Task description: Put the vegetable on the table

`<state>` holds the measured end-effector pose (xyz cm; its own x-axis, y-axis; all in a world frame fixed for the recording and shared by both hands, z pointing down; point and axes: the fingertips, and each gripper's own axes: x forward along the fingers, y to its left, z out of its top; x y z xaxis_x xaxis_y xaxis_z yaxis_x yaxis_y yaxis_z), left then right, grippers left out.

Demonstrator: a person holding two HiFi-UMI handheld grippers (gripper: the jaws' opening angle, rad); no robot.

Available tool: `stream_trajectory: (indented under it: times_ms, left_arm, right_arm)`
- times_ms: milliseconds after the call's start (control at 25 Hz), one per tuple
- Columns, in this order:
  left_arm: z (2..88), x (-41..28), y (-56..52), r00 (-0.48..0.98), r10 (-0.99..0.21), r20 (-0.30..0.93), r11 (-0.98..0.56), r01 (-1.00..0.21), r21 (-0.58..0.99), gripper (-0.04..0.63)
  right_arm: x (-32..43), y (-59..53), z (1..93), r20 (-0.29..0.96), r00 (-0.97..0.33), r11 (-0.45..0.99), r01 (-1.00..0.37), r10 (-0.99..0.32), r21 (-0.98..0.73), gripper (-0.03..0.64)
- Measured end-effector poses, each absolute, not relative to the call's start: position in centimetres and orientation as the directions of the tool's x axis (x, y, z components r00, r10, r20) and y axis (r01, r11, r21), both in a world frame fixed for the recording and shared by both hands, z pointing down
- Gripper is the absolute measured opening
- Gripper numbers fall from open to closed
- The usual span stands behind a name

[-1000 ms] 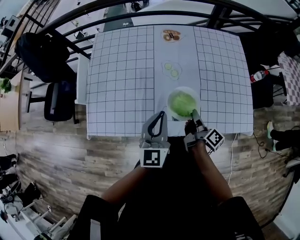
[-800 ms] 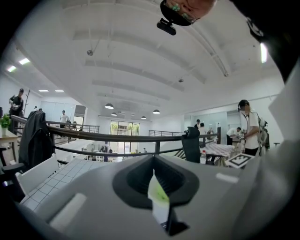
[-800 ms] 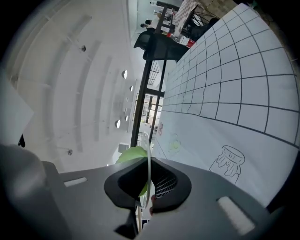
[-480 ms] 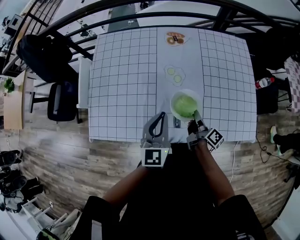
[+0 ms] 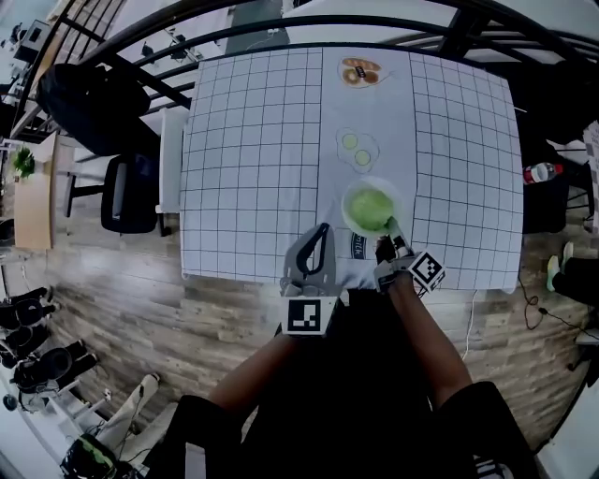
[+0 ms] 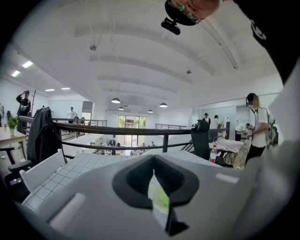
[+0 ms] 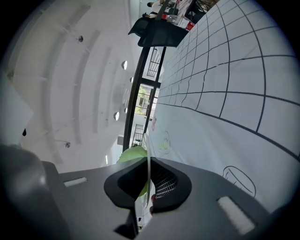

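A round green vegetable lies in a white plate over the near middle of the checked tablecloth. My right gripper is shut on the plate's near rim. In the right gripper view that thin rim runs between the jaws, with the vegetable just behind it. Whether the plate rests on the cloth I cannot tell. My left gripper hovers at the table's near edge, left of the plate. Its jaws are together with nothing held.
Farther up the cloth lie a drawn outline with two green slices and a picture of brown food. A dark chair stands left of the table and a bottle to its right. A black railing runs behind.
The plate with the vegetable and my right gripper have sunk toward the table and look smaller. My left gripper has edged a little forward over the table's edge.
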<state>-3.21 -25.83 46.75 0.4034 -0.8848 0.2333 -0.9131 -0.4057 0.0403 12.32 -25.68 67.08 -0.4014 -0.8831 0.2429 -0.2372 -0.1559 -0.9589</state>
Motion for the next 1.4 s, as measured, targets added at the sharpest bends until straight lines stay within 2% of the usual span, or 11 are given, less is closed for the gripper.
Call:
stream_trajectory:
  times_ms: [160,280,560,720,1400]
  left_arm:
    - [47.3,-3.2,-26.2,0.387,-0.886,0.256,-0.392,-0.919,0.034,0.009]
    - [47.5,-3.4,-26.4,0.376,-0.892,0.251,-0.379,-0.925,0.039,0.009]
    - [47.8,-3.8,-26.7,0.359,-0.895,0.264,-0.362,-0.931,0.042,0.009]
    - [47.8,-4.2,-26.6,0.352,-0.894,0.276,-0.35,-0.935,0.059,0.009]
    - [48.1,-4.5,-27.0,0.327,-0.897,0.297,-0.337,-0.941,0.017,0.009]
  right_arm:
    - [12.6,-26.0,68.7,0.282,-0.403,-0.187,-0.259,-0.87,-0.947,0.009]
    - [12.5,-26.6,69.7,0.246,-0.417,-0.157,-0.236,-0.875,-0.959,0.009]
    - [12.8,-26.3,72.6,0.341,-0.416,-0.239,-0.28,-0.843,-0.93,0.009]
    - [11.9,-26.5,73.0,0.293,-0.423,-0.208,-0.235,-0.858,-0.949,0.011]
    - [11.9,-26.6,75.9,0.365,-0.424,-0.288,-0.238,-0.828,-0.928,0.014]
